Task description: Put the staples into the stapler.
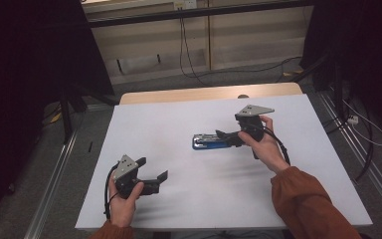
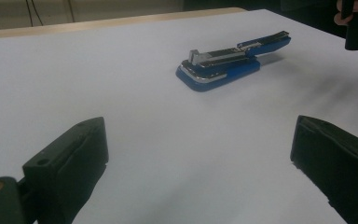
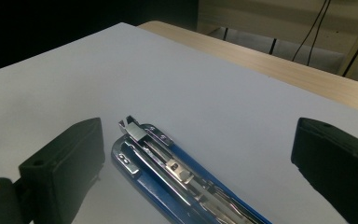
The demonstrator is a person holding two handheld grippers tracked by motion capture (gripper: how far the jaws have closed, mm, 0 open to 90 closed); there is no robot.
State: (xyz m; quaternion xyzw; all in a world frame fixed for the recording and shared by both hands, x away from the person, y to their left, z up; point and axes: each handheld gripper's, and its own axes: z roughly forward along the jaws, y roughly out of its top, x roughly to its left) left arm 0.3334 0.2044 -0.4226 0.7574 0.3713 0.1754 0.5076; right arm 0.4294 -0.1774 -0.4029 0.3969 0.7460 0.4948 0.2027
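A blue stapler point(image 1: 208, 142) with a metal top lies flat near the middle of the white table point(image 1: 179, 124). My right gripper point(image 1: 229, 137) hovers just right of it, jaws wide apart, with the stapler point(image 3: 177, 182) low between them and untouched. My left gripper point(image 1: 155, 180) is held near the front left of the table, open with nothing between its jaws. Ahead of the left gripper point(image 2: 200, 154) lies bare table, and farther off the stapler point(image 2: 230, 63).
The white sheet covers a wooden tabletop whose far edge point(image 1: 209, 93) shows as a tan strip. Metal floor rails point(image 1: 54, 174) run along both sides of the table. Cables point(image 1: 186, 50) hang by the far wall. Dark curtains stand at left and right.
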